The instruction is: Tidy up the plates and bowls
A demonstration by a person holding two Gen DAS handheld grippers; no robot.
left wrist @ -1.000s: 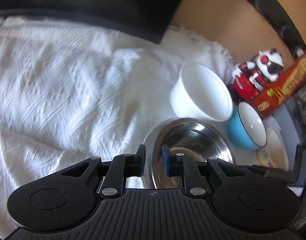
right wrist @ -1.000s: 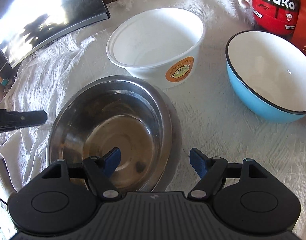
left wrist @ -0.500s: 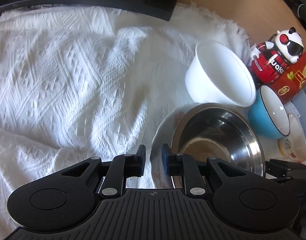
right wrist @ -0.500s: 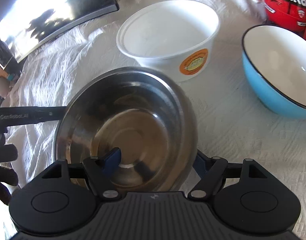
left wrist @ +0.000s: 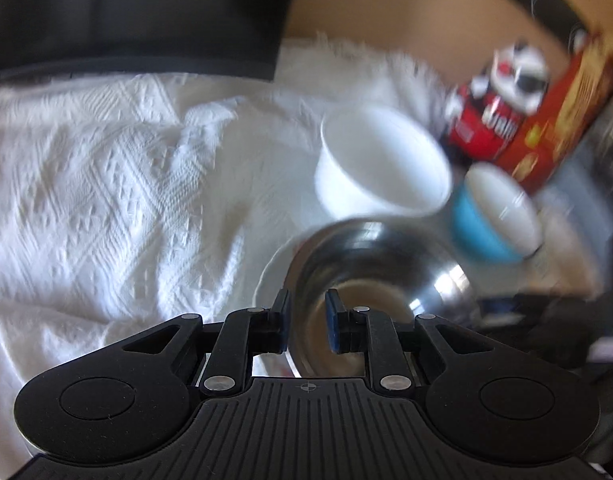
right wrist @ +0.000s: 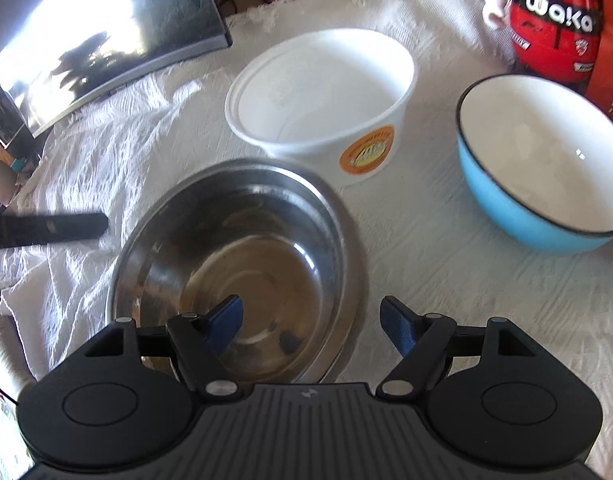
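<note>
Left gripper (left wrist: 307, 320): jaws narrow and opening, the near rim of the steel bowl (right wrist: 234, 264) standing between the blue pads; contact cannot be confirmed through the blur. Right gripper (right wrist: 311, 320): jaws wide, holding nothing, astride the bowl's right rim, one pad over the inside, one outside.

The steel bowl sits on a white plate (left wrist: 272, 276), whose edge shows at its left. Just beyond stands the white tub (right wrist: 322, 96); the blue bowl (right wrist: 538, 164) stands apart to the right, both on the white cloth (right wrist: 446, 248).

Assessment: no bowls are nested yet; three vessels remain separate. Stacking appears wholly outstanding.
</note>
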